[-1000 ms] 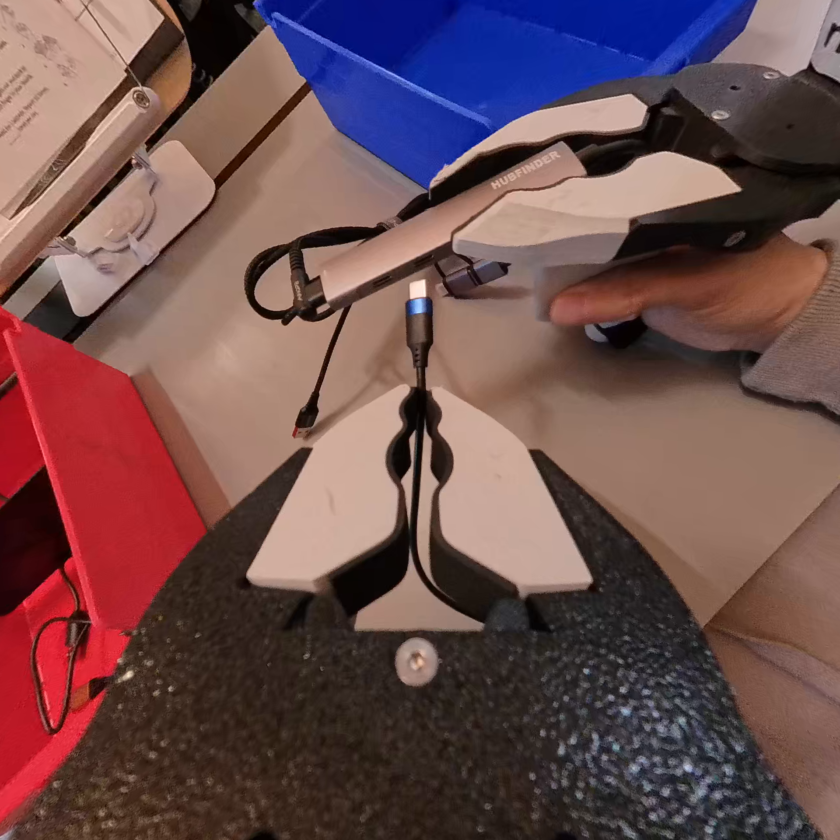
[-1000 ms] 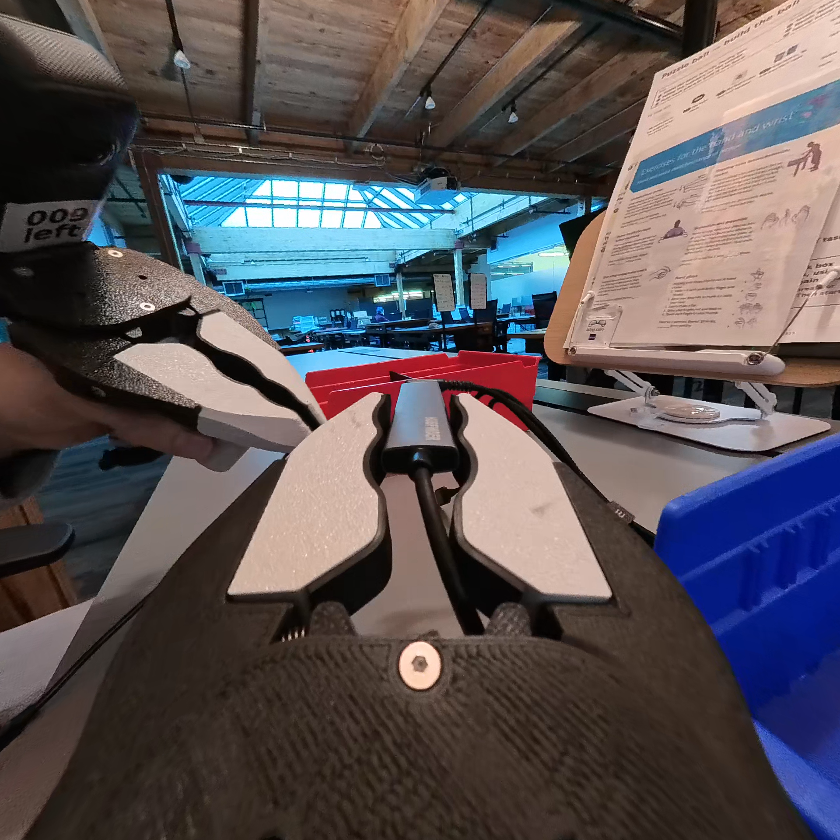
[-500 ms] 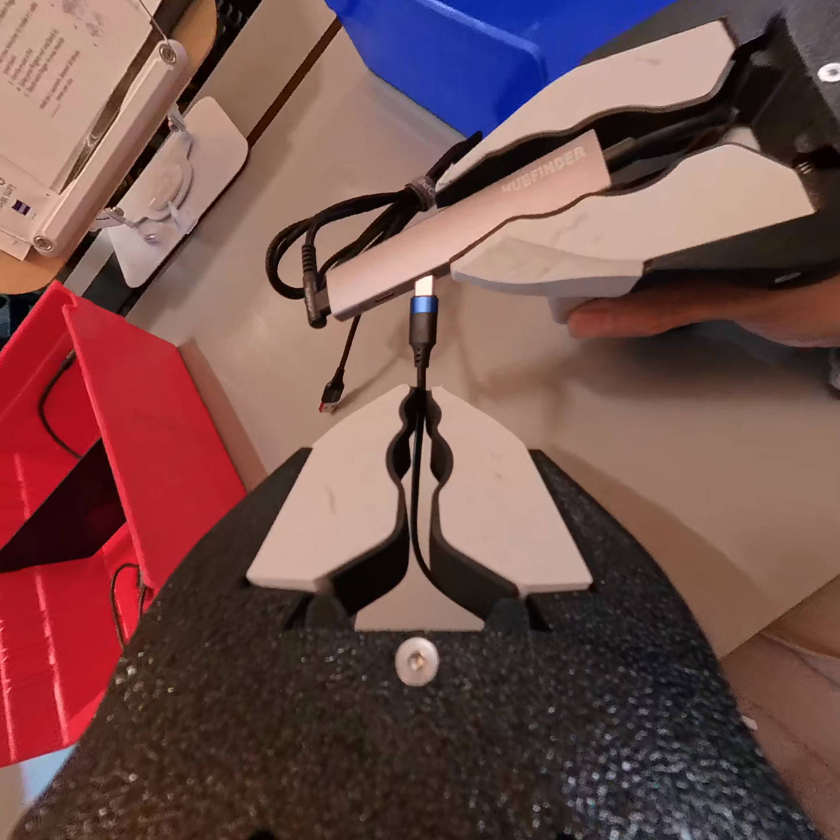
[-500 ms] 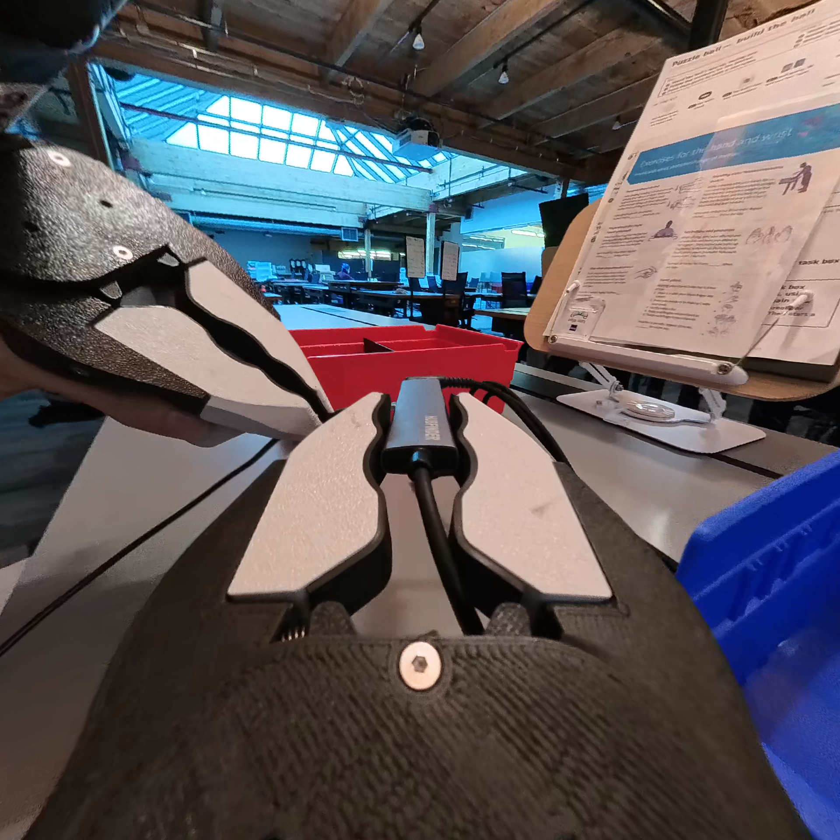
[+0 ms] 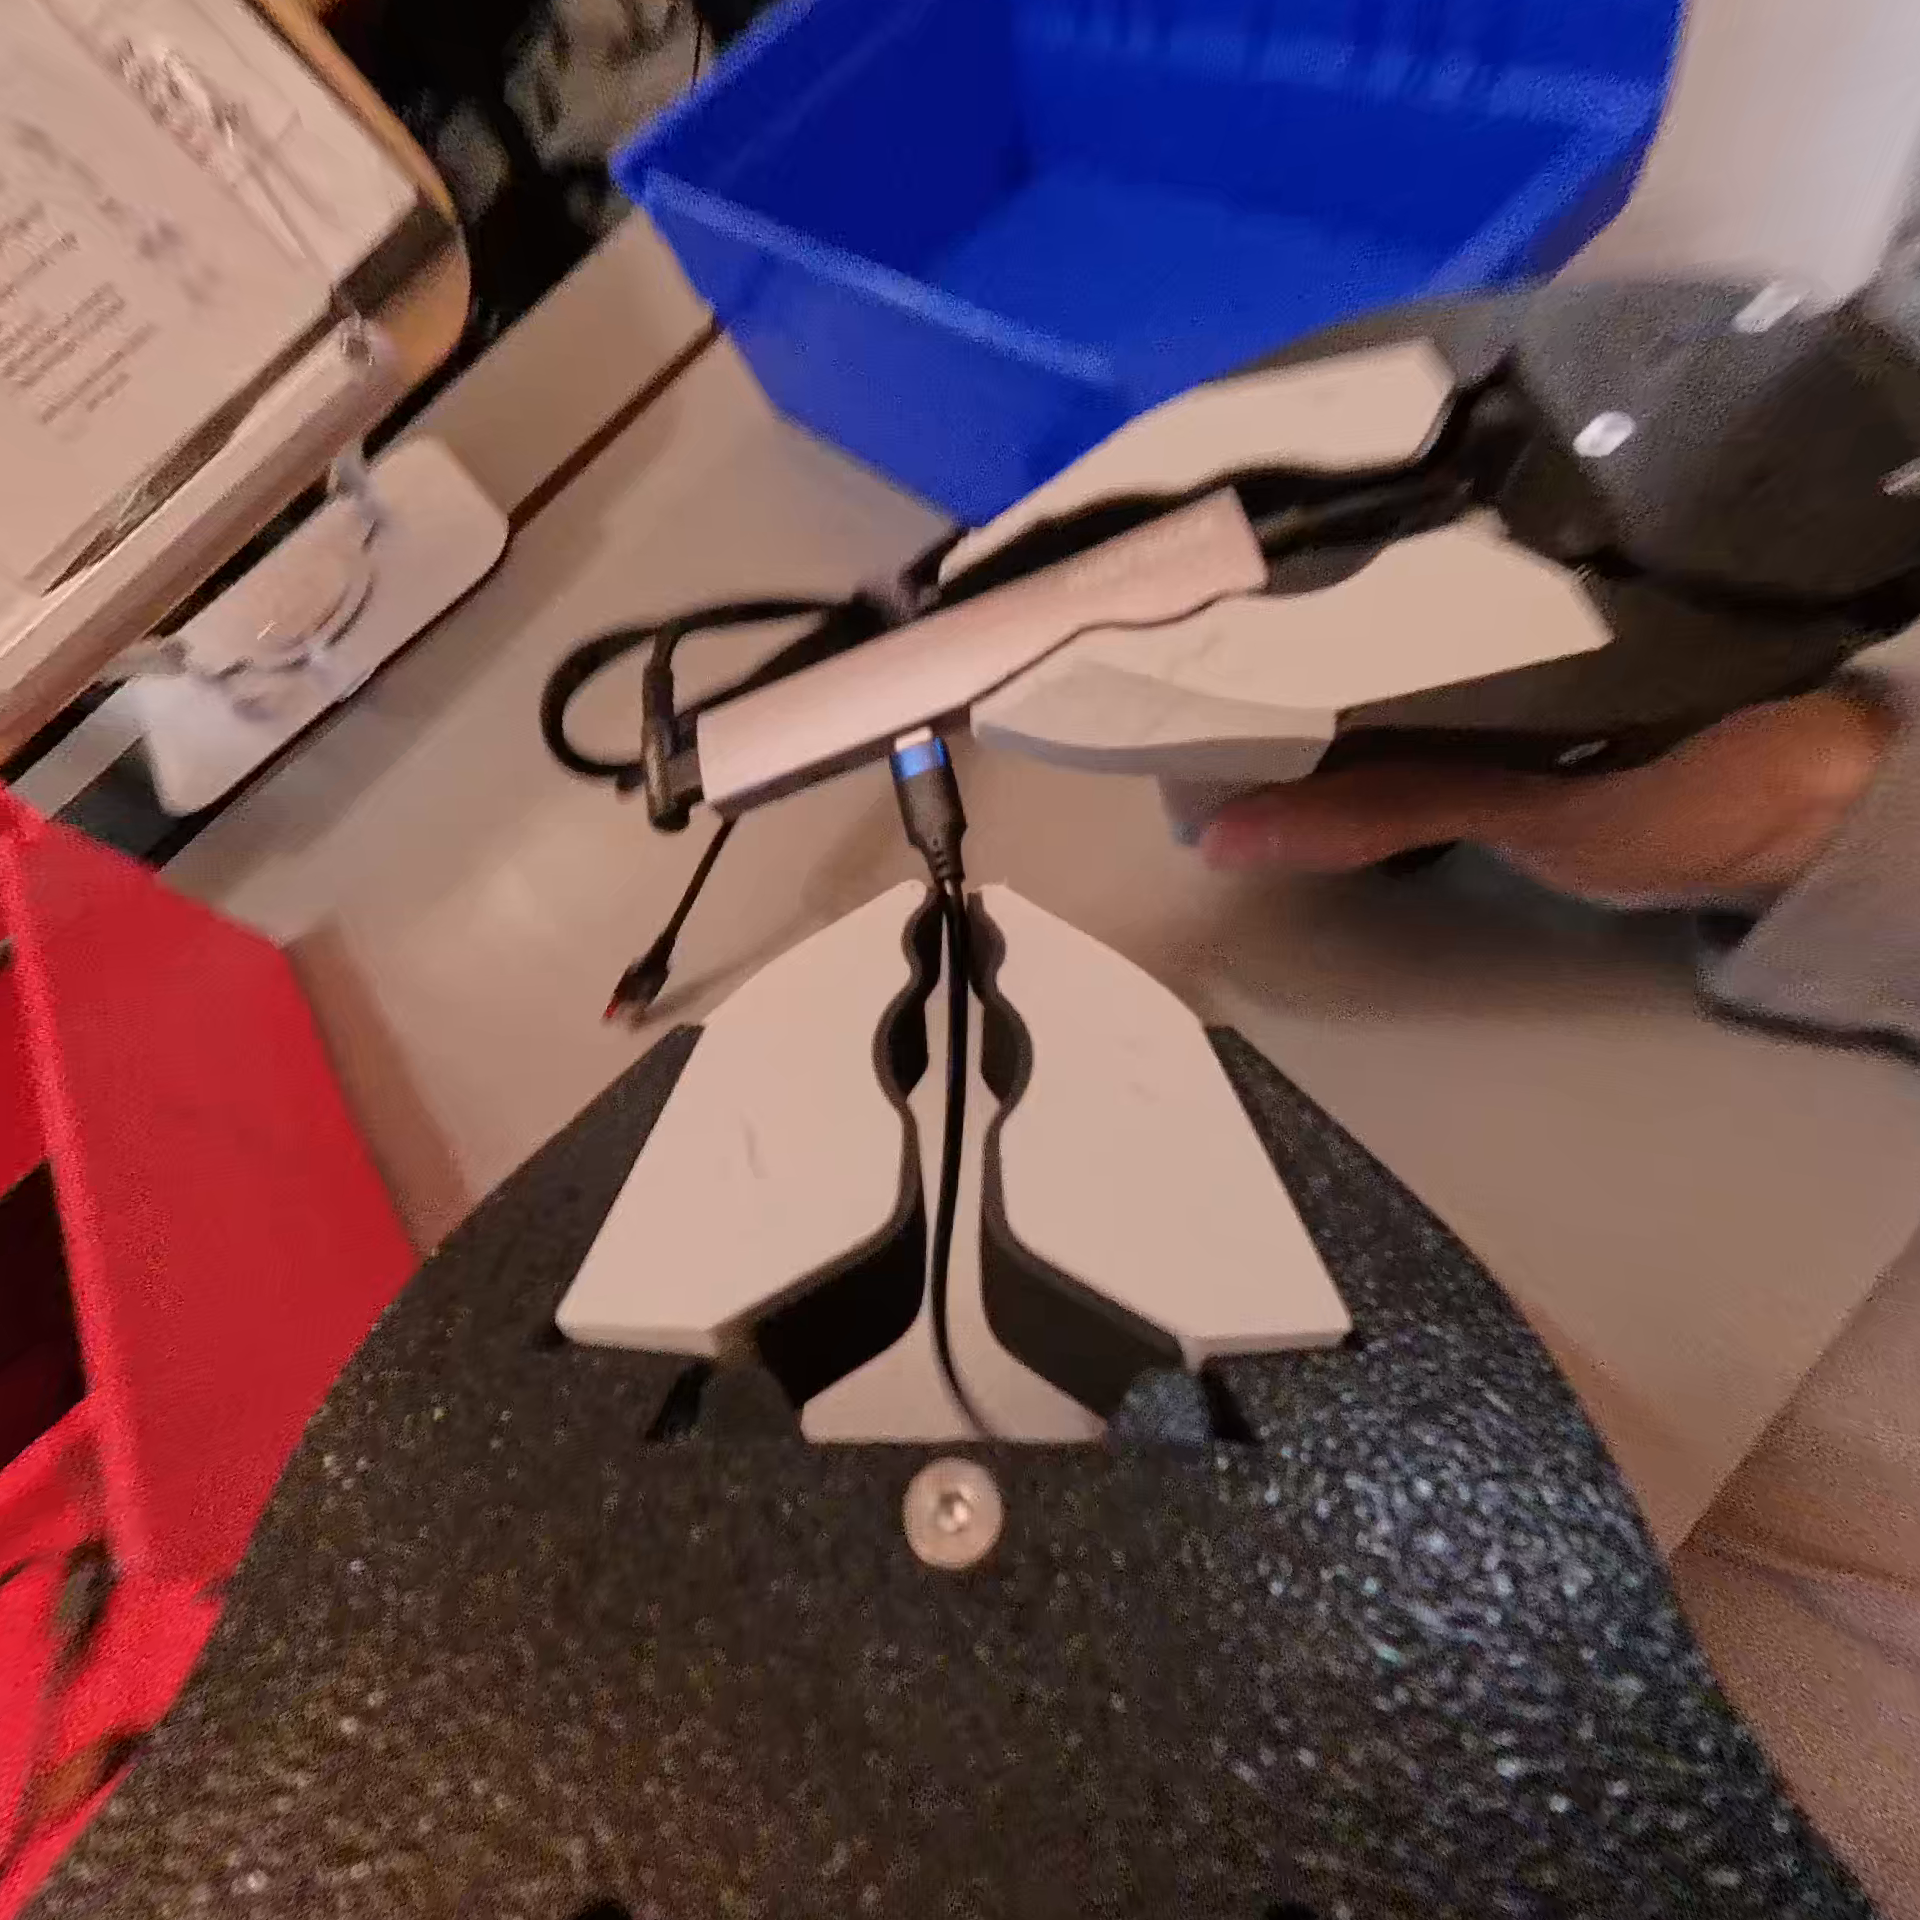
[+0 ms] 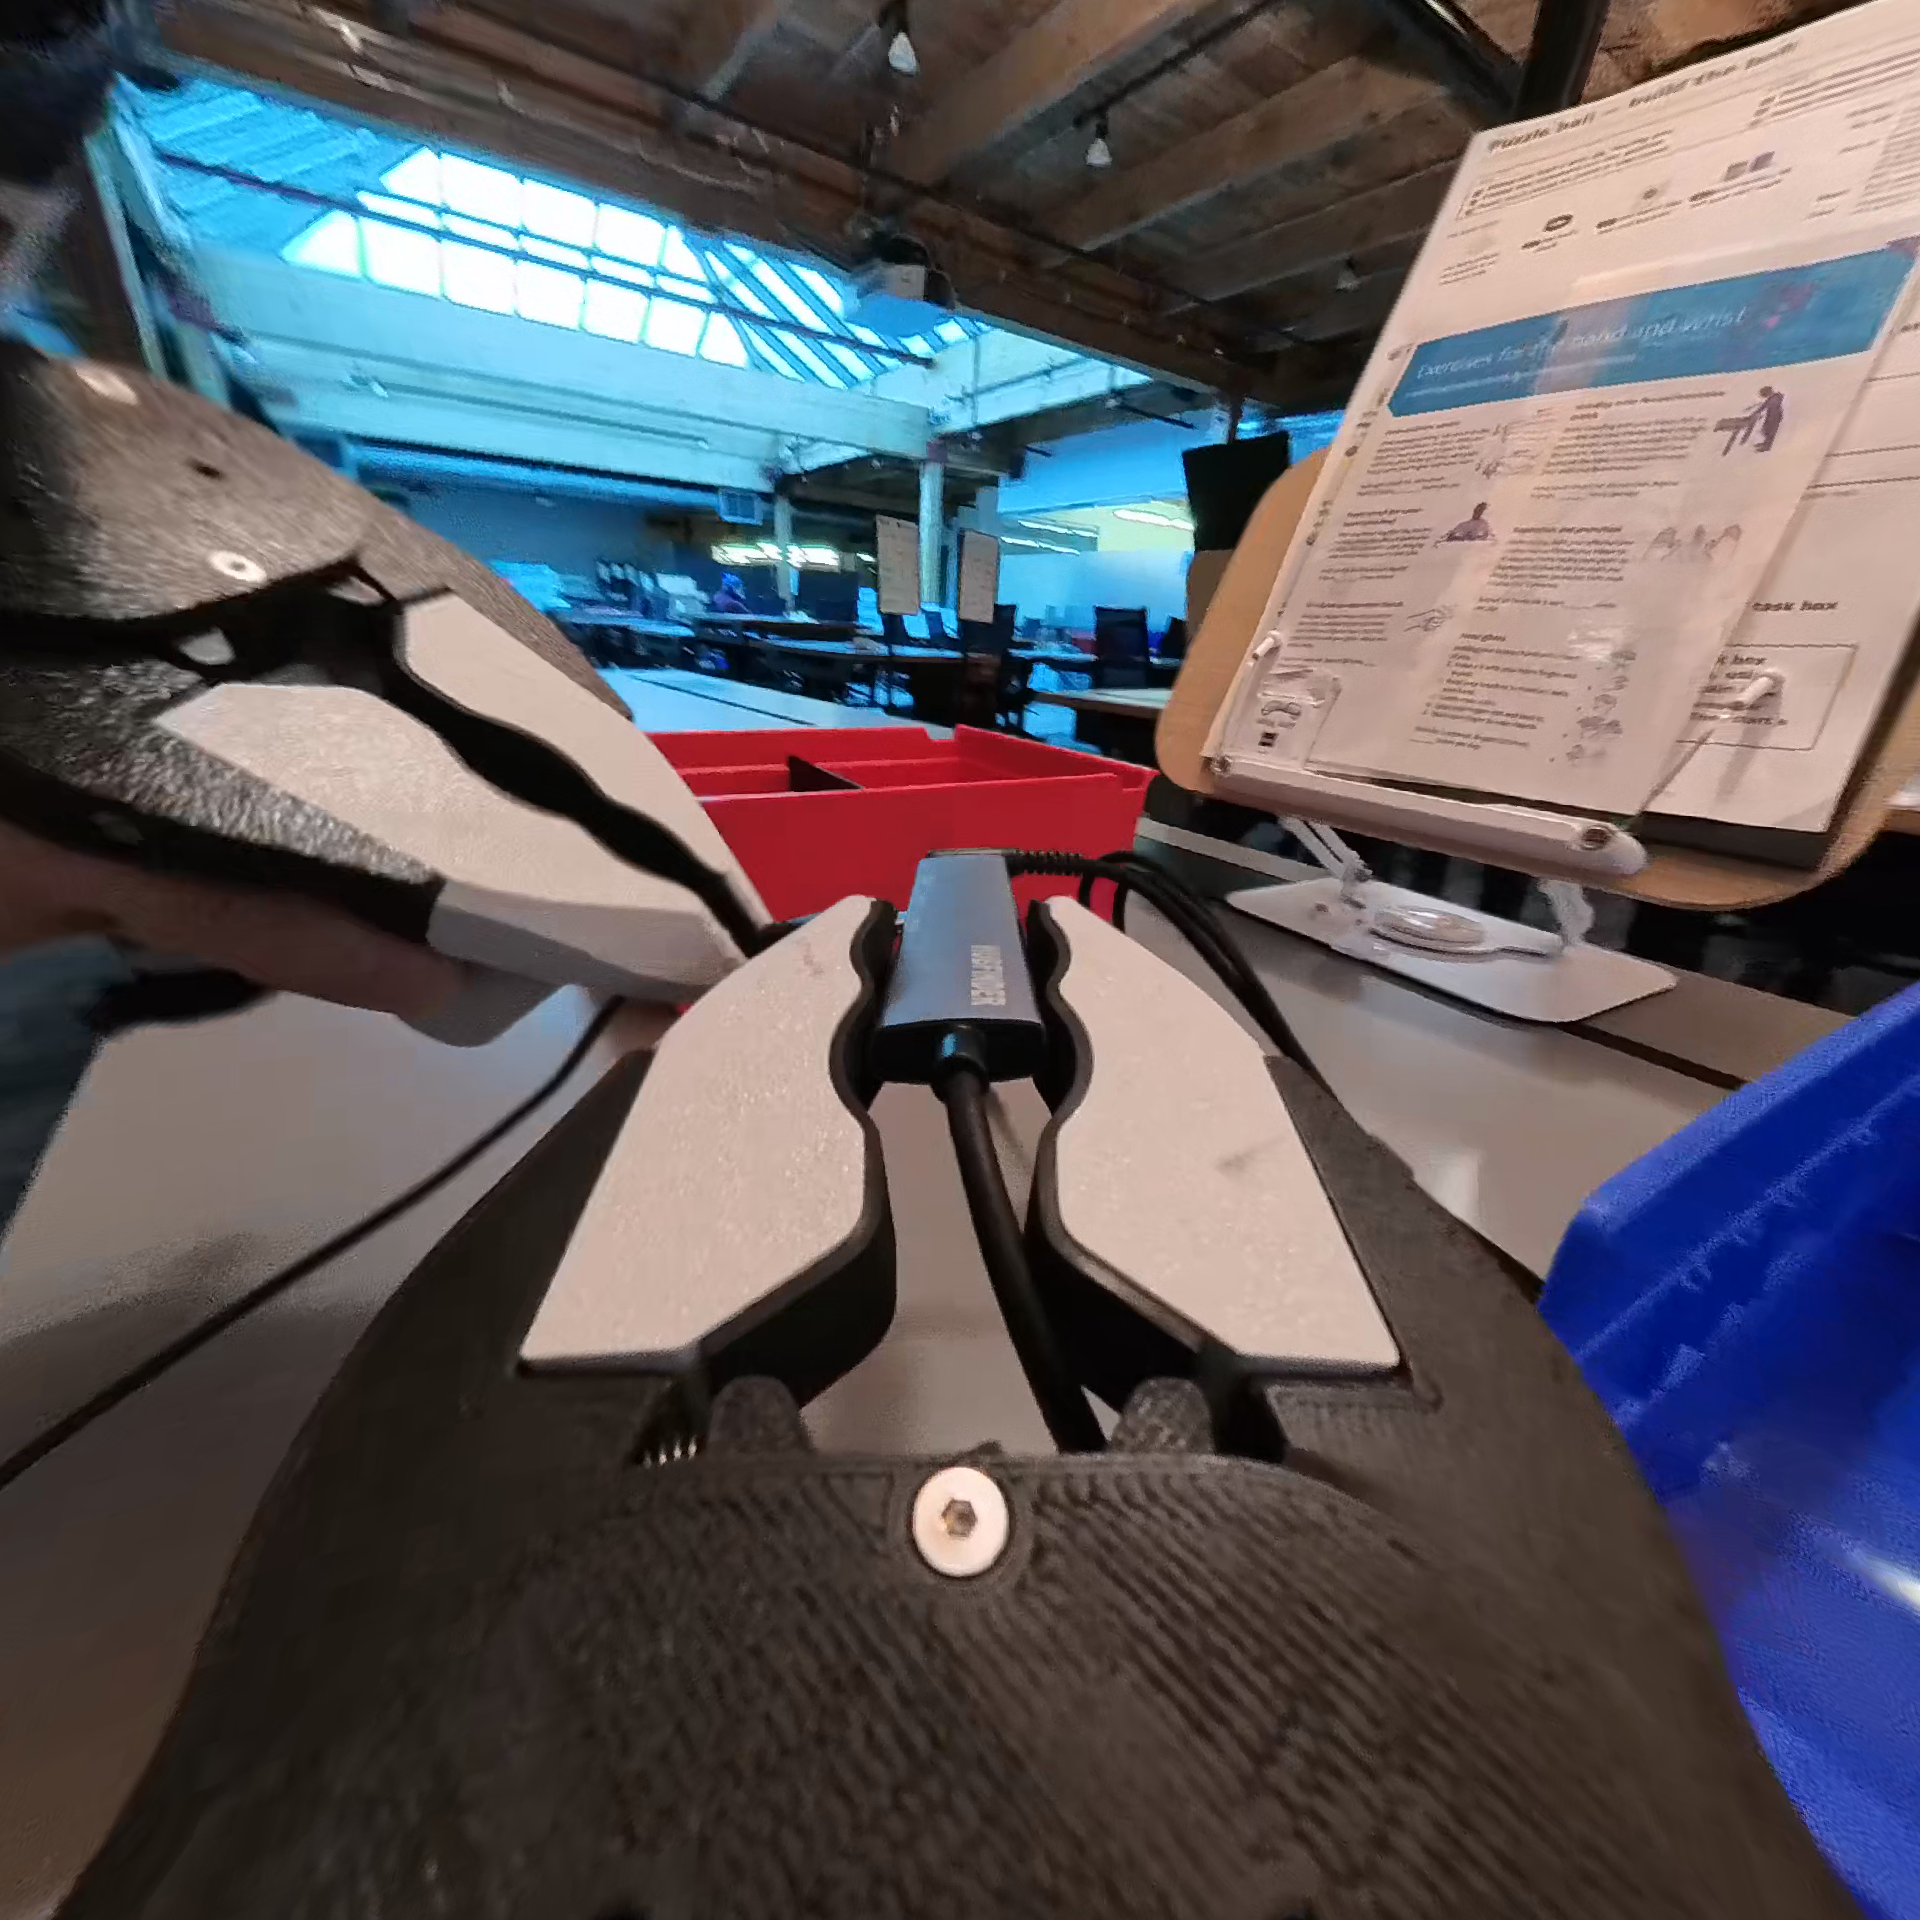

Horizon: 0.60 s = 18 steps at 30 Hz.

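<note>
One grey hub [image 5: 977,644] sits clamped lengthwise in the right gripper [image 6: 956,935] jaws. One black cable [image 5: 945,1091] is pinched in the closed left gripper [image 5: 945,894] jaws, its blue-ringed plug [image 5: 920,764] just ahead of them, now touching the hub's side; a second ago a gap showed. The hub bears printed lettering. Beyond: one blue bin [image 5: 1039,260], one red bin [image 5: 156,1091], and one document stand [image 6: 1558,582] on the tabletop [image 5: 1403,1091].

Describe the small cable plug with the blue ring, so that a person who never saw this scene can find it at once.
Start at the blue bin on the table; just in front of it the right gripper holds a flat grey hub. Under the hub's long side, the plug with the blue ring points up from the left gripper. The hub's other, loose plug is red-tipped.
</note>
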Each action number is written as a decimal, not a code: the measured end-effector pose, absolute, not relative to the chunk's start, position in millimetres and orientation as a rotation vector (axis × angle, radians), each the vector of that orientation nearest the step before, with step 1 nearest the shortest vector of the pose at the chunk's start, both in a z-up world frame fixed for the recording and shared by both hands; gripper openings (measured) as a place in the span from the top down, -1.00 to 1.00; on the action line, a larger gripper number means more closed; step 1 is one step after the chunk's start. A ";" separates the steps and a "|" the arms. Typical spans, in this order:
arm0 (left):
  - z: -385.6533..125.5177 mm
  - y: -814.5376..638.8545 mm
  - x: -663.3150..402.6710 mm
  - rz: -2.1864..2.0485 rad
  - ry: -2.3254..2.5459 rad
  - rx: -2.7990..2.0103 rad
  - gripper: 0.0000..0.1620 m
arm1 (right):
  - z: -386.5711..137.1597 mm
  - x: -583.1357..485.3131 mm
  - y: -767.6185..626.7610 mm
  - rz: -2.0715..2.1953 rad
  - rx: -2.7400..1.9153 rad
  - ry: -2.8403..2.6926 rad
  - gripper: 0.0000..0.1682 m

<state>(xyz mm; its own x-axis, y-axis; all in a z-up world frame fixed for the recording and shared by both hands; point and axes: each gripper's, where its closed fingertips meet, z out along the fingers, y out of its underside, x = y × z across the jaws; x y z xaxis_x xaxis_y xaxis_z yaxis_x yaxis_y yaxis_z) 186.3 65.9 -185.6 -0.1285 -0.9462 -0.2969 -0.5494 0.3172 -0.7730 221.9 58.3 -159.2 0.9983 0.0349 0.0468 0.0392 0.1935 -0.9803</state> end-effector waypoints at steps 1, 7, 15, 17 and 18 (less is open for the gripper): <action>-180.8 62.0 188.4 -0.736 1.769 -1.321 0.95 | -157.0 222.7 55.7 0.021 -1.355 -0.058 0.70; -178.9 56.9 196.5 -0.943 1.671 -1.322 0.87 | -152.8 224.2 51.6 0.068 -1.311 -0.043 0.70; -173.8 54.5 199.5 -0.966 1.593 -1.302 0.82 | -149.6 227.6 47.6 0.104 -1.275 -0.022 0.70; -171.8 54.9 198.6 -0.971 1.574 -1.297 0.85 | -148.7 229.3 46.0 0.117 -1.263 -0.012 0.70; -171.4 54.3 198.4 -0.974 1.570 -1.293 0.87 | -148.7 229.5 45.9 0.120 -1.262 -0.011 0.70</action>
